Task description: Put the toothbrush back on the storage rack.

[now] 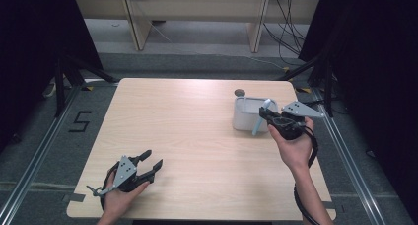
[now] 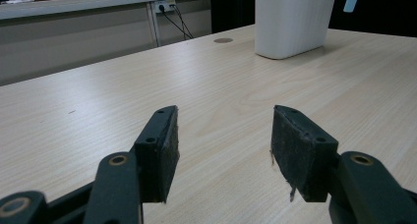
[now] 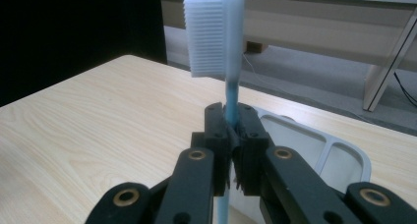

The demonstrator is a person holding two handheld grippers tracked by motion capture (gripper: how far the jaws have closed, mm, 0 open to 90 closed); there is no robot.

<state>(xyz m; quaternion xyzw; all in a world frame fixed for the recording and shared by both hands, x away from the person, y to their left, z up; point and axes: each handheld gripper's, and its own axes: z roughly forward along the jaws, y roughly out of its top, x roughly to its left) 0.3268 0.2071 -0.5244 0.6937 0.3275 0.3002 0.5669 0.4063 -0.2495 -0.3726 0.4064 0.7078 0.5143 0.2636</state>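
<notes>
**Toothbrush poised at the holder's rim**

The pale wooden desk (image 1: 197, 136) carries one fixture: a white compartmented holder (image 1: 245, 114) standing toward two o'clock, near the far right corner. In the right gripper view its rim and inner dividers show just behind and below the jaws.

The right tool (image 1: 266, 117) hovers at the holder's near right edge, at about three o'clock from it, jaws clamped together on the slim blue handle of a toothbrush (image 3: 216, 32). The brush stands nearly upright, white bristle head up and tail hanging below the pads.

The left tool (image 1: 148, 162) rests low at seven o'clock, jaws apart with nothing between them.

The step in hand looks like seating the brush in a compartment. To do it well, keep the handle vertical, centre the tail over one opening before lowering, and release only once the tail is well inside, so the brush cannot tip the light holder or catch a divider.
</notes>
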